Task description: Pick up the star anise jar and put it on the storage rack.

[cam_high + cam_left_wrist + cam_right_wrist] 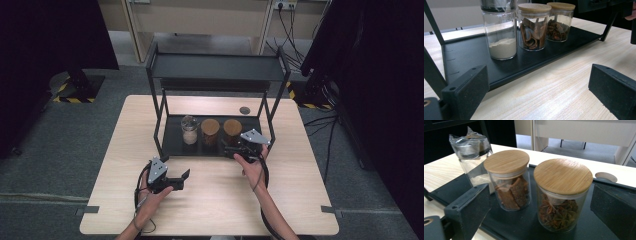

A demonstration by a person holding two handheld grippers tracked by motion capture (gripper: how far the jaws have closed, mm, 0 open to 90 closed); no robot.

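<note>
Black jaws of the right gripper (541, 207) are held apart around the star-anise jar (561, 195), at three o'clock on the rack's lower shelf (449, 188); its smooth, breakable glass is best grasped mid-body, while the left gripper (536, 92) is also spread.

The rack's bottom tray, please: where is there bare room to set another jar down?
On the tray, the free patch lies left of the flour jar, towards the rack's left posts. From there rightwards it is crowded: cinnamon jar, star anise jar, and the right gripper, jaws open.
</note>
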